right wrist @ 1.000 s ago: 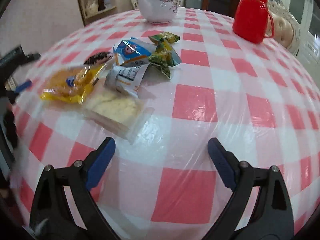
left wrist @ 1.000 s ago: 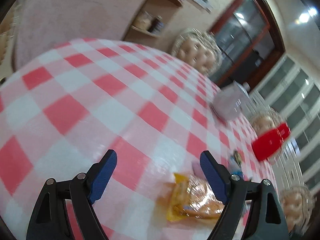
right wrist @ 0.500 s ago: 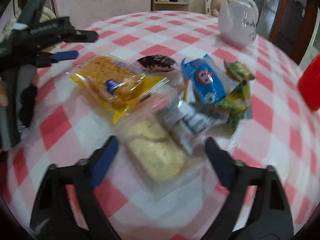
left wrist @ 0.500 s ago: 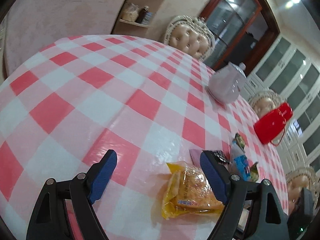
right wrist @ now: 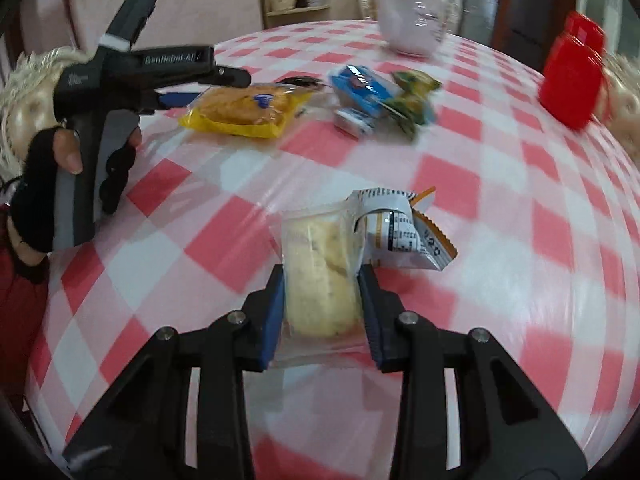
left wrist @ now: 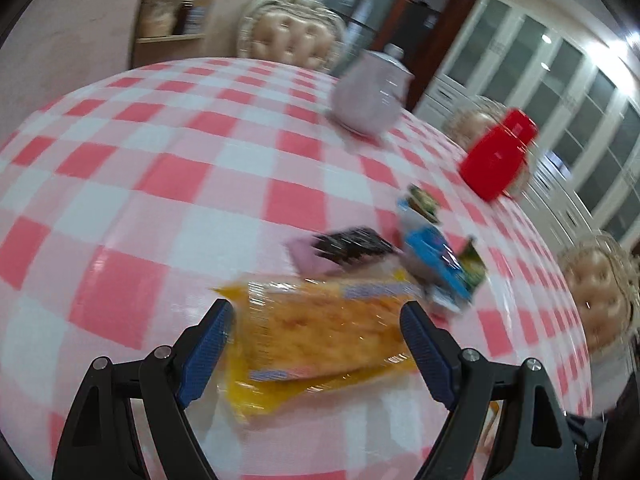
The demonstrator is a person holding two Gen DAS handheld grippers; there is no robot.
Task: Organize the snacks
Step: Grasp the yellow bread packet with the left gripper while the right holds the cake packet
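My right gripper (right wrist: 322, 276) is closing, and its pads press both sides of a clear-wrapped pale cake packet (right wrist: 316, 248). A white and orange wrapper (right wrist: 400, 236) leans against that packet's far right. A yellow cracker packet (left wrist: 320, 336) lies between the open fingers of my left gripper (left wrist: 316, 312), and the pads do not squeeze it. In the right wrist view the left gripper (right wrist: 216, 86), held by a gloved hand, reaches over the yellow packet (right wrist: 244, 110). Behind lie a dark packet (left wrist: 348, 244), a blue packet (right wrist: 364, 88) and a green packet (right wrist: 412, 92).
A red and white checked cloth (right wrist: 460, 176) under clear plastic covers the round table. A white teapot (right wrist: 412, 24) and a red jug (right wrist: 572, 76) stand at the far side. Tufted chairs (left wrist: 292, 36) ring the table, and a wall shelf (left wrist: 172, 16) is behind.
My right gripper went to the pale cake packet and closed on it; the packet now sits apart from the pile. My left gripper swung over to straddle the yellow packet.
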